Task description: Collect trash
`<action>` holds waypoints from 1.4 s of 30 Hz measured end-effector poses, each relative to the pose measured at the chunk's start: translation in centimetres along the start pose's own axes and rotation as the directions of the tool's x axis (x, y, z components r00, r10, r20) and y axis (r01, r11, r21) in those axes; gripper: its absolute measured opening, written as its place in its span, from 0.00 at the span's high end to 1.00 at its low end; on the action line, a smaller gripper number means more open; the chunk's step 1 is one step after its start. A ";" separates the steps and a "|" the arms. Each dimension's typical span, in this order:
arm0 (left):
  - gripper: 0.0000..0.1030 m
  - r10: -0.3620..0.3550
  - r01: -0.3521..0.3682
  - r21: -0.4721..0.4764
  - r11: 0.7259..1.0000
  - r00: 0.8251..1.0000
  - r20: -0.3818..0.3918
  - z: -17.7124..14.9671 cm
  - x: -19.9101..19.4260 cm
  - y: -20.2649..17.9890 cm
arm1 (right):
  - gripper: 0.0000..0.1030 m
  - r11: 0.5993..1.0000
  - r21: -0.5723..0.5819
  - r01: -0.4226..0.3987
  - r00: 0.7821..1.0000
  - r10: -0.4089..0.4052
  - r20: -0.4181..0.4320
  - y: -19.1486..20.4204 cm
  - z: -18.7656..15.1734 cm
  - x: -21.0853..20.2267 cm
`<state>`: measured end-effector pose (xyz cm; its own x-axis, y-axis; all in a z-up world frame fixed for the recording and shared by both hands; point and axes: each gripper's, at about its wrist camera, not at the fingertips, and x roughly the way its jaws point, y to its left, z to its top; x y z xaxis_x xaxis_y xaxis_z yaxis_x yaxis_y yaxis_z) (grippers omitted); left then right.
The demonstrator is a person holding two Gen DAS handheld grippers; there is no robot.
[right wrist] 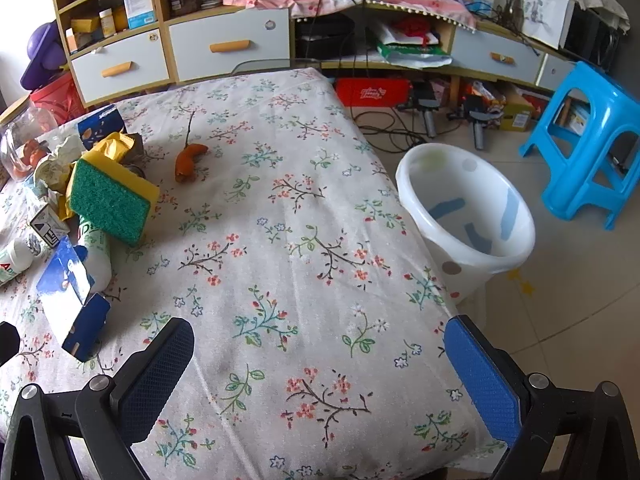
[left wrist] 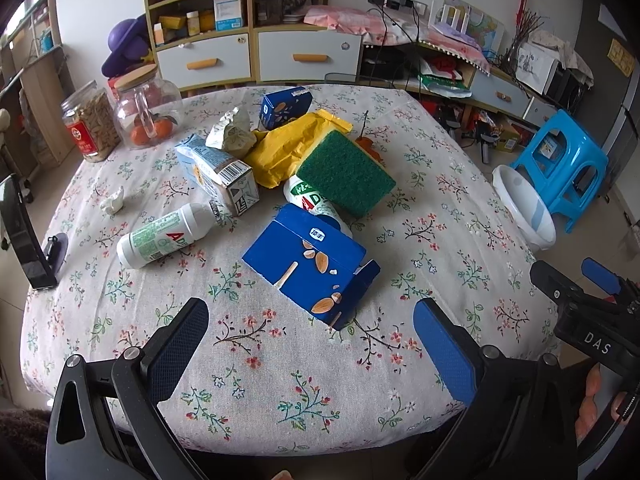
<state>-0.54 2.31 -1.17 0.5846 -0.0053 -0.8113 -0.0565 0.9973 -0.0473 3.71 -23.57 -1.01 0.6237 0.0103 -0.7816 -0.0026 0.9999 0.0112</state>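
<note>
With both tongs spread and empty, the blue carton (left wrist: 310, 270) lies just ahead of my left tongs (left wrist: 310, 346), its long axis slanting down-right, while my right tongs (right wrist: 318, 376) sit farther off.

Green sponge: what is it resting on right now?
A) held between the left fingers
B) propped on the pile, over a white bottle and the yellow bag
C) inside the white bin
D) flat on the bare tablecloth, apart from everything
B: the green sponge sits tilted on the heap, over the white bottle and against the yellow bag; the white bin stands on the floor beside the table, and both grippers are open and empty.
</note>
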 end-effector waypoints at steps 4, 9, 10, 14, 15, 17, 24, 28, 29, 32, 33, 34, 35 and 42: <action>0.00 0.001 -0.001 0.000 1.000 1.000 -0.001 0.0 0.0 0.0 | 0.00 1.000 -0.004 0.002 1.000 -0.002 0.001 0.3 0.0 0.0; 0.00 0.009 -0.009 0.013 1.000 1.000 -0.015 0.2 0.1 0.5 | 0.00 1.000 -0.014 0.016 1.000 -0.016 -0.020 0.8 0.2 0.5; 0.00 0.007 -0.007 0.017 1.000 1.000 -0.021 0.3 0.1 0.8 | 0.00 1.000 -0.022 0.004 0.999 -0.005 -0.040 1.0 0.4 0.8; 0.00 -0.001 0.003 0.043 0.999 0.999 -0.049 1.4 0.4 2.2 | 0.00 0.995 -0.074 -0.063 0.993 0.056 -0.101 2.2 1.8 1.4; 0.00 0.000 0.003 0.050 0.999 0.998 -0.059 1.7 0.6 2.7 | 0.00 0.993 -0.087 -0.080 0.992 0.071 -0.107 2.6 2.1 1.3; 0.00 0.010 -0.006 0.057 0.998 0.997 -0.080 2.4 0.9 3.9 | 0.00 0.986 -0.123 -0.114 0.987 0.099 -0.123 3.8 3.1 1.4; 0.00 0.076 -0.069 0.045 0.997 0.983 -0.168 5.2 3.1 9.0 | 0.00 0.940 -0.237 -0.247 0.954 0.193 -0.228 8.6 5.9 2.9; 0.00 0.115 -0.100 0.079 0.992 0.973 -0.202 6.3 4.8 11.1 | 0.00 0.913 -0.318 -0.254 0.953 0.180 -0.244 11.0 7.1 4.7; 0.00 0.105 -0.089 0.083 0.993 0.972 -0.209 6.5 5.3 11.5 | 0.00 0.903 -0.337 -0.265 0.949 0.182 -0.259 11.7 7.4 5.5; 0.00 0.084 -0.065 0.088 0.994 0.970 -0.229 6.8 7.2 12.6 | 0.00 0.881 -0.353 -0.315 0.928 0.208 -0.310 13.2 7.6 7.9; 0.00 0.078 -0.059 0.086 0.995 0.968 -0.237 6.8 7.9 12.9 | 0.00 0.879 -0.352 -0.323 0.924 0.213 -0.317 13.5 7.7 8.5; 0.01 0.064 -0.045 0.082 0.996 0.965 -0.252 6.8 8.6 13.3 | 0.00 0.877 -0.346 -0.333 0.921 0.224 -0.319 13.8 7.7 9.4; 0.02 0.050 -0.029 0.080 0.996 0.961 -0.271 6.8 9.4 13.6 | 0.00 0.879 -0.340 -0.335 0.919 0.227 -0.321 13.8 7.7 9.9; 0.07 0.015 0.021 0.122 0.992 0.956 -0.294 8.1 12.3 14.4 | 0.00 0.882 -0.293 -0.368 0.892 0.246 -0.379 14.7 9.6 13.4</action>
<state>12.40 17.15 -7.15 0.3199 -0.0113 -0.9474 0.0548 0.9985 0.0066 19.60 -8.79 -5.34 0.2597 0.2571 -0.9308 -0.4608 0.8801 0.1145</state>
